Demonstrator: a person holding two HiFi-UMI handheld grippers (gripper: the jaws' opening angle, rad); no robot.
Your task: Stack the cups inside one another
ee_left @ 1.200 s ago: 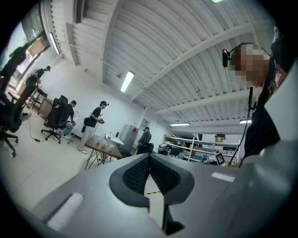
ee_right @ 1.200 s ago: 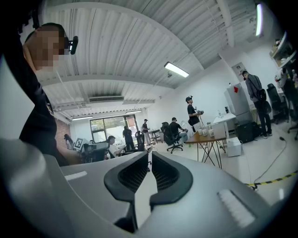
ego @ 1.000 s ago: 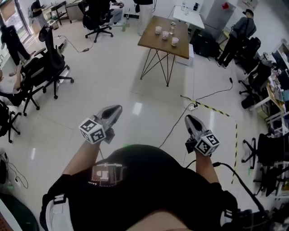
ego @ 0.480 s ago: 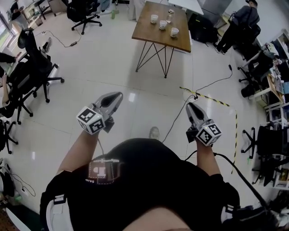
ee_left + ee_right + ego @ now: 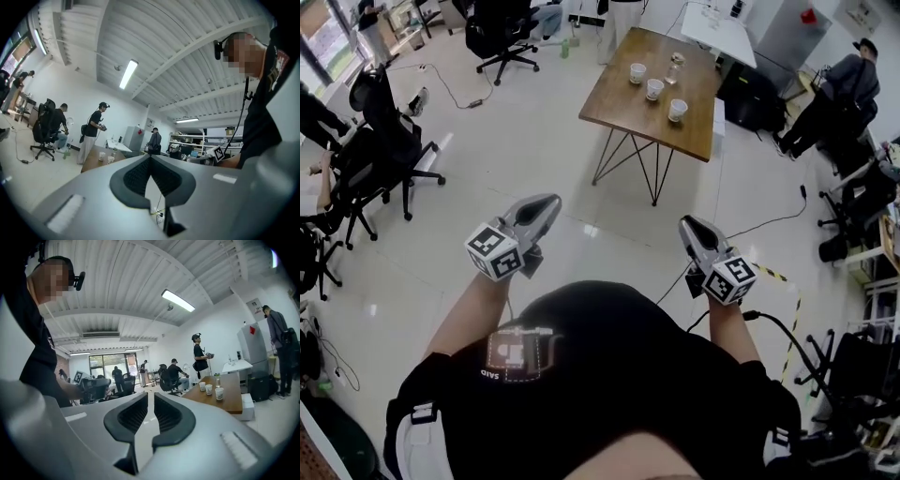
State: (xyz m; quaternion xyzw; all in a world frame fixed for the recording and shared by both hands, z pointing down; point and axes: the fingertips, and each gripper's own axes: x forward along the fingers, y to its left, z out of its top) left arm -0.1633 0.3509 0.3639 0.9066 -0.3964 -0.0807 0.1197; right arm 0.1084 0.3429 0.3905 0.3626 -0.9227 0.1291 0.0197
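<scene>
Three white paper cups (image 5: 637,72) (image 5: 654,89) (image 5: 678,110) stand apart in a loose row on a wooden table (image 5: 628,112) far ahead, beside a small glass bottle (image 5: 675,64). The right gripper view shows the cups (image 5: 209,389) on the table (image 5: 232,399). In the left gripper view they are tiny white cups (image 5: 111,159). My left gripper (image 5: 548,202) (image 5: 150,157) is held level in front of my body, shut and empty. My right gripper (image 5: 686,225) (image 5: 151,398) is also held out, its jaws drawn to a thin slit with nothing between. Both are well short of the table.
Office chairs (image 5: 394,141) stand at the left, and another chair (image 5: 502,37) at the far side. A cable and striped floor tape (image 5: 773,272) lie at the right. A black bag (image 5: 750,94) and a person (image 5: 844,89) are past the table, with desks along the right wall.
The table and cups have come nearer and look larger. The floor tape has slid back toward me. Both grippers keep the same pose in front of my body.
</scene>
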